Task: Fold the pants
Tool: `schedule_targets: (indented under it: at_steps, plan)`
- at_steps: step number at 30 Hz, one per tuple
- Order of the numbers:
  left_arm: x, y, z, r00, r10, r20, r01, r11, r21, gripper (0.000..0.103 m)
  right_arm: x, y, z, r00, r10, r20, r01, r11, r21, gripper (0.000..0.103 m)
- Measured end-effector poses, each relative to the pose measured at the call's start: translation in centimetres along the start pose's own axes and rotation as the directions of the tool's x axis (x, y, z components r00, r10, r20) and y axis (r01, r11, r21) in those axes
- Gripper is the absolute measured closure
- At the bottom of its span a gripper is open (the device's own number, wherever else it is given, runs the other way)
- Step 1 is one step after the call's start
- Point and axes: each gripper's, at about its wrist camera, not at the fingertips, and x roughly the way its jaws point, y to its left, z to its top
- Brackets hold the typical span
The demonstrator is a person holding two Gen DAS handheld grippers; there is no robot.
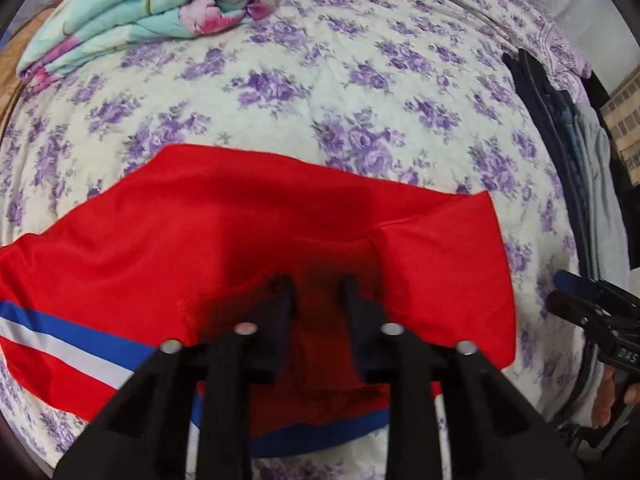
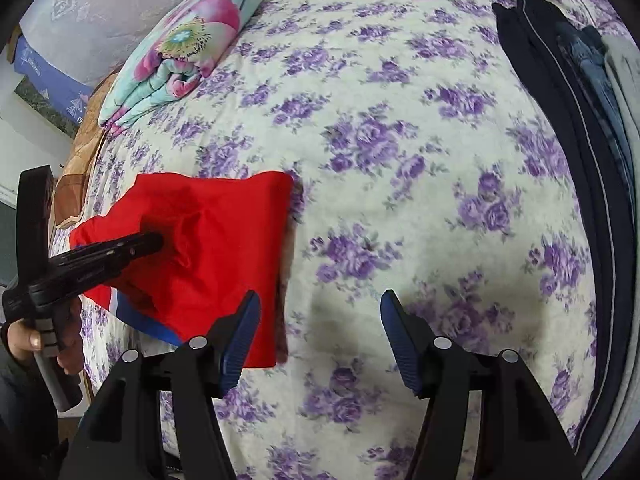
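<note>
Your left gripper [image 1: 316,292] pinched red pants [image 1: 248,240] near bed's [image 2: 400,120] left edge. Your right gripper [image 2: 318,320] gaped, nothing inside. No readable writing on pants.

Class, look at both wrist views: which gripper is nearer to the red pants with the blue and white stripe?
Left. The left gripper is pinching the red pants; the right gripper hovers open beside their edge over the floral bedsheet.

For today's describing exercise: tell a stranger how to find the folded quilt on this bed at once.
Start with the bed, covered by a cream sheet printed with purple roses. Look to its far left corner, beyond the red pants. The folded quilt lies there, mint green with big pink flowers, unlike the dark clothes stacked along the right edge.
</note>
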Motion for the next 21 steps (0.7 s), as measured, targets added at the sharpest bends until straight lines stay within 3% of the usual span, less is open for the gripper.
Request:
schedule_targets:
  at_steps: [1,4,7,10,13,15,17,18,19,20,21]
  plan:
    - [-0.5,-0.1,0.0,1.0,-0.006,0.012,0.006,1.0,0.002,0.095,0.1,-0.1,0.0,1.0,0.002,-0.003,-0.002,1.0,0.001,0.04]
    - [-3.4,-0.3,-0.3,0.995,-0.064,0.072,0.064,0.998,0.006,0.096,0.1,-0.1,0.0,1.0,0.022,-0.007,-0.022,1.0,0.008,0.04]
    - [-6.2,0.6,-0.7,0.992,-0.04,0.123,0.039,0.999,0.011,0.096,0.4,0.7,0.4,0.999,0.046,-0.01,-0.046,0.999,0.0,0.04]
    - [-5.6,2.9,-0.9,0.996,-0.03,0.084,0.033,0.999,-0.035,0.095,1.6,2.1,1.0,0.998,0.057,-0.023,-0.057,0.998,-0.023,0.04]
    - [-1.1,4.5,-1.6,1.0,0.007,-0.029,-0.009,0.995,-0.097,0.089,3.6,3.8,2.0,0.997,0.056,-0.054,-0.058,0.998,-0.031,0.04]
    - [-0.4,4.8,-2.0,1.0,0.017,-0.002,-0.017,0.993,-0.116,0.087,5.3,4.7,2.6,0.991,0.079,-0.105,-0.081,0.997,-0.015,0.036]
    - [-0.7,4.7,-2.1,1.0,0.011,0.0,-0.011,0.992,-0.126,0.085,7.1,6.0,2.9,0.989,0.048,-0.137,-0.055,0.997,-0.047,0.032]
    - [-1.0,4.8,-2.1,1.0,0.007,-0.005,-0.008,0.993,-0.119,0.082,7.8,6.3,2.9,0.988,0.018,-0.154,-0.029,0.997,-0.065,0.032]
    - [-1.2,4.9,-2.1,1.0,0.005,-0.012,-0.006,0.994,-0.11,0.068,8.6,6.6,2.8,0.984,-0.008,-0.175,-0.006,0.997,-0.078,0.034]
    - [-1.6,5.3,-2.1,0.999,0.028,-0.025,-0.031,0.994,-0.107,0.038,8.7,7.0,2.7,0.986,-0.03,-0.166,0.014,0.995,-0.097,0.047]
    - [-2.0,5.7,-2.1,0.998,0.062,-0.026,-0.064,0.991,-0.115,0.026,8.6,7.6,2.6,0.987,-0.038,-0.157,0.016,0.99,-0.138,0.073]
